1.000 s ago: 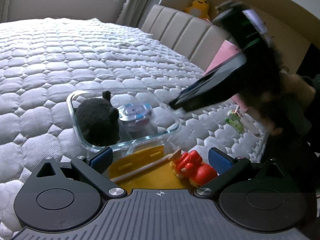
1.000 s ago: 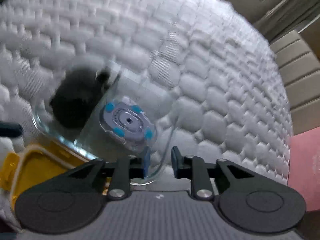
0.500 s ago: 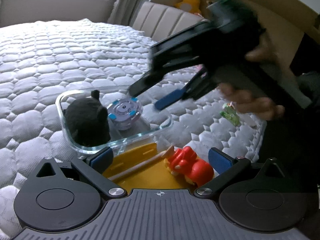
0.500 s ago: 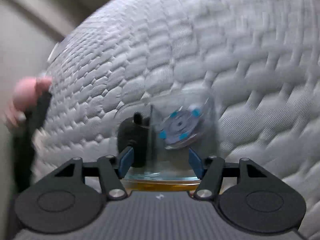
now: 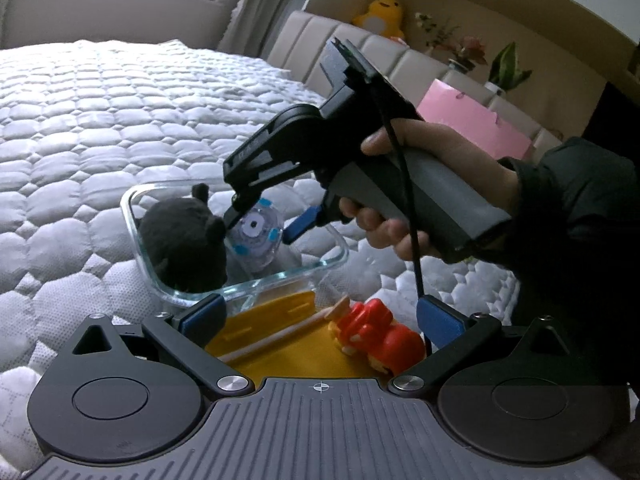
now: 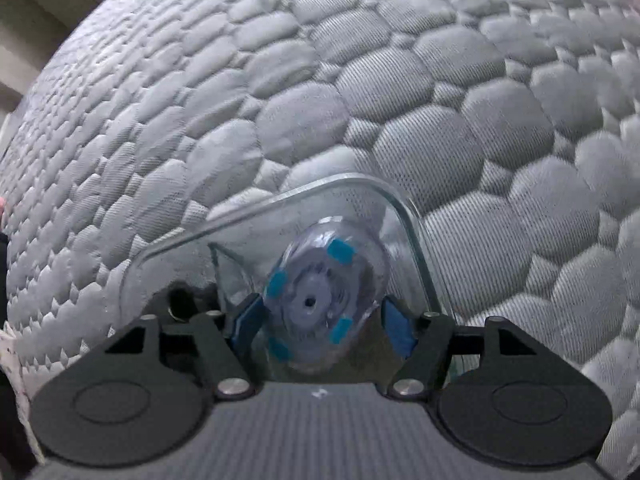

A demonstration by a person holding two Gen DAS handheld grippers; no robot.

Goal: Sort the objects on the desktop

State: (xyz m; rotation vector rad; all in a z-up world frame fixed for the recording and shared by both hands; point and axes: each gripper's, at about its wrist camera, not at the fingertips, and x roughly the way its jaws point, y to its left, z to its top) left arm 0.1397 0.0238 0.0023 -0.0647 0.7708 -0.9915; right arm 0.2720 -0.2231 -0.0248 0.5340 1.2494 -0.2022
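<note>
A clear glass box (image 5: 324, 262) sits on the quilted bed. In it lie a black plush toy (image 5: 180, 244) and a clear round case with blue tabs (image 5: 256, 236). My right gripper (image 5: 260, 228) reaches down into the box, open, its fingers on either side of the round case (image 6: 316, 300); the right wrist view shows the gripper (image 6: 322, 320) straddling the case without squeezing it. My left gripper (image 5: 318, 318) is open and empty, low over a yellow lid (image 5: 280, 344) that carries a red toy (image 5: 380, 340) and a wooden stick (image 5: 280, 334).
The white quilted mattress (image 5: 100, 120) spreads left and behind. A beige headboard (image 5: 320, 40), a pink bag (image 5: 472, 120), a yellow plush (image 5: 380, 12) and plants stand at the back right. The glass rim (image 6: 412, 216) curves just ahead of the right fingers.
My right gripper swung over the box, opened wide and came down into it around the round case. My left gripper stayed in place, open.
</note>
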